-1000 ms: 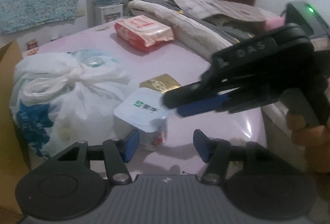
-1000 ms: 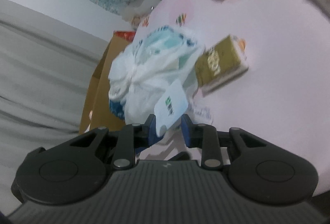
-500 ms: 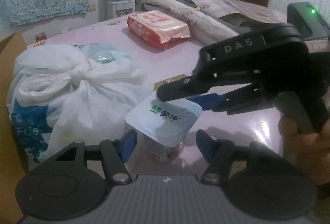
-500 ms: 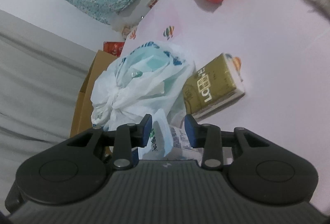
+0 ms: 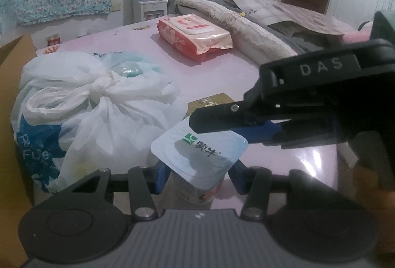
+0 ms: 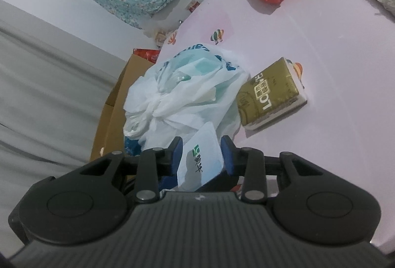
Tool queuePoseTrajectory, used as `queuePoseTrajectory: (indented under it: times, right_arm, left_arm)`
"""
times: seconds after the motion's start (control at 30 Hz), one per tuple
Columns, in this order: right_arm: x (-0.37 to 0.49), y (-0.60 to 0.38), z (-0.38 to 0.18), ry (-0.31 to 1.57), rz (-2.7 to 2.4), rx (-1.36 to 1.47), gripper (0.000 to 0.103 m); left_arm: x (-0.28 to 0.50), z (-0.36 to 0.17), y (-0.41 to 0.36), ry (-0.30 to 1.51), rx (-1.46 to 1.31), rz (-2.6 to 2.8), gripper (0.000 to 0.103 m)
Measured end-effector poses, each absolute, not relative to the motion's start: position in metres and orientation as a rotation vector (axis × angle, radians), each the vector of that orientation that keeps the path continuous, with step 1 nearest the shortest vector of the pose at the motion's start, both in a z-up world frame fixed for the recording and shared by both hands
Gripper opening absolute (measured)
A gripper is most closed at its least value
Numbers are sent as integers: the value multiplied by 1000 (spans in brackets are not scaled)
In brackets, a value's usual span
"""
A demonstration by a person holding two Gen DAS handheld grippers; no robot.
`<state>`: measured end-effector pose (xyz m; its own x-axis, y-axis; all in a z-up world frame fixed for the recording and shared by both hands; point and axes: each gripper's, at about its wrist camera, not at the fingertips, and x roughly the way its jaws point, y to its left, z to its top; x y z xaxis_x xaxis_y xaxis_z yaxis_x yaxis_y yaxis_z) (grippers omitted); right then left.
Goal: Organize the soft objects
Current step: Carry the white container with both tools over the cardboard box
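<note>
A yogurt cup [image 5: 197, 184] with a pale blue foil lid [image 6: 200, 162] stands on the pink table [image 5: 138, 46] near its front edge. My left gripper [image 5: 198, 178] straddles the cup body. Its jaws are closing, with a small gap still showing at the right pad [image 5: 237, 179]. My right gripper [image 6: 201, 157] reaches in from the right, rolled on its side, one finger [image 5: 217, 120] lying over the lid. In the right wrist view the lid fills the gap and meets both pads. A tied white plastic bag [image 5: 98, 105] sits left of the cup.
A gold tissue pack [image 6: 269, 95] lies just behind the cup. A red wet-wipes pack [image 5: 195, 36] and a rolled blanket [image 5: 246, 28] are farther back. A cardboard box [image 6: 111, 107] stands off the table's left side. A hand [image 5: 370, 184] holds the right gripper.
The right gripper has brought the cup closer, from beyond the left fingertips to between them. The left fingers have narrowed around it.
</note>
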<state>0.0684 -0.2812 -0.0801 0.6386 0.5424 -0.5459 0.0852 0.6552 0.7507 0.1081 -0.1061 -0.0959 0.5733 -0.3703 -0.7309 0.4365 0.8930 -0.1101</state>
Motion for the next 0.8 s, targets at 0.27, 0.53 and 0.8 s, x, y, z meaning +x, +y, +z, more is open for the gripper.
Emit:
queuePoseTrajectory:
  times: [0.27, 0.53, 0.8]
  right_arm:
    - [49, -269, -47, 792, 326, 782, 34]
    - [45, -242, -12, 747, 427, 726, 34]
    - [59, -201, 26, 737, 558, 652, 34]
  left_arm:
    - [90, -69, -95, 783, 60, -470, 52]
    - [73, -33, -70, 691, 33, -398, 52]
    - [58, -1, -35, 603, 1, -288, 52]
